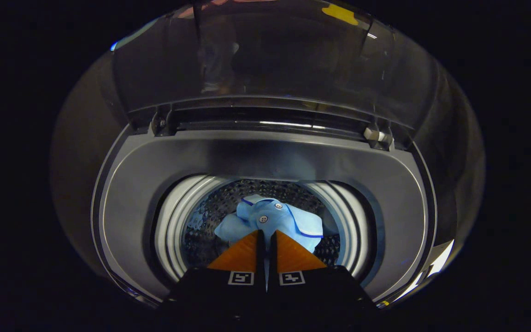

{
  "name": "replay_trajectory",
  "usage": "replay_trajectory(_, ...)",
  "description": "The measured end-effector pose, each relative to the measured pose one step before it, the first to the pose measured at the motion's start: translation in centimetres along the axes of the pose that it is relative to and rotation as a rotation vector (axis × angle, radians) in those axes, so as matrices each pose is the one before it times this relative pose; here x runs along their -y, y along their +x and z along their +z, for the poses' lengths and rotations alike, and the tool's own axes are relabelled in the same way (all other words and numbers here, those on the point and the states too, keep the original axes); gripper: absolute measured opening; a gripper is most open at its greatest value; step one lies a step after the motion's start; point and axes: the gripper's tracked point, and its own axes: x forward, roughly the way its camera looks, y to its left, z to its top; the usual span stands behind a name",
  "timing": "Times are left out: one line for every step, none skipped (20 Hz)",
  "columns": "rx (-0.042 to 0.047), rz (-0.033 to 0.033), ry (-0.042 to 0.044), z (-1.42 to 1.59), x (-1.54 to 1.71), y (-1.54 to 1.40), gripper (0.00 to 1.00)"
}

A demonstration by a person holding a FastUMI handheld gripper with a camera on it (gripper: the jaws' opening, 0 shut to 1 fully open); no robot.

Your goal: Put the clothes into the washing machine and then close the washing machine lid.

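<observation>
nearest the camera, the tool (265, 237) hangs over the mouth of the washing machine (122, 193), fingers (240, 256) drawn together with only a thin slit between them and nothing caught in it. it is clenched on empty air. its tips sit just above the near edge of the clothes, not touching them as far as can be judged.

the clothes (272, 221) lie at the bottom of the drum (201, 221), just beyond the fingertips at 12 o'clock from them: a pale blue garment, crumpled into a loose heap, with darker blue piping along its edges and two small round buttons showing on top. it looks light and soft, fully below the drum's rim, with no fold trailing over the opening.

the lid (265, 64), a dark see-through panel, stands raised at 12 o'clock behind the opening, hinged at the back of the machine.

judgement: loading appears complete; the step in hand is closing the lid. to do it well, lift the tool straight up clear of the drum, carry it toward 12 o'clock to the lid's free top edge, and press or hook that edge forward and down in a steady arc. keep contact until the lid seats flat so that it does not slam.
</observation>
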Motion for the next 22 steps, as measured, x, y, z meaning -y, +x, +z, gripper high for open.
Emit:
replay_trajectory(-0.01738,-0.00872,-0.01312,-0.198,0.165,0.026,0.12)
replay_trajectory(-0.00603,-0.00483,-0.00478,-0.266,-0.078,0.394,0.34)
replay_trajectory(-0.01535,0.00033,0.00033,-0.518,0.076,0.391,0.55)
replay_trajectory(0.00402,0.00580,0.00420,0.224,0.258,-0.619,0.77)
replay_trajectory(0.00699,0.00201,0.00644,0.211,-0.015,0.349,0.99)
replay_trajectory(0.00521,0.00046,0.00764,0.164,-0.058,-0.326,0.99)
replay_trajectory(0.00372,0.00100,0.00969,0.217,-0.043,-0.185,1.00)
replay_trajectory(0.00346,-0.00221,0.00923,0.104,0.133,-0.134,1.00)
replay_trajectory(0.00231,-0.00070,0.00937,0.124,0.052,-0.228,1.00)
replay_trajectory(0.00941,0.00133,0.00625,0.186,-0.013,-0.163,1.00)
replay_trajectory(0.00390,0.00140,0.00465,0.176,0.006,-0.241,0.99)
replay_trajectory(0.00589,0.00532,0.00747,0.210,-0.075,-0.321,1.00)
replay_trajectory(0.00614,0.00351,0.00873,0.229,-0.092,-0.345,1.00)
replay_trajectory(0.00224,0.00613,0.01341,0.294,-0.205,-0.513,1.00)
replay_trajectory(0.00394,0.01177,0.01104,0.295,-0.238,-0.628,1.00)
replay_trajectory(0.02371,0.00405,0.00625,0.704,0.010,-0.643,1.00)
replay_trajectory(0.02711,0.00298,0.00113,0.879,-0.018,-0.796,1.00)
replay_trajectory(0.02781,0.00349,0.00129,0.851,-0.164,-0.881,0.99)
replay_trajectory(0.02484,0.00705,0.00143,0.930,-0.157,-0.744,1.00)
replay_trajectory(0.02278,0.00077,0.00526,0.794,-0.025,-0.571,0.99)
replay_trajectory(0.01105,-0.00073,0.00094,0.602,0.149,-0.507,0.99)
replay_trajectory(0.01068,0.00125,-0.00221,0.680,-0.010,-0.650,0.99)
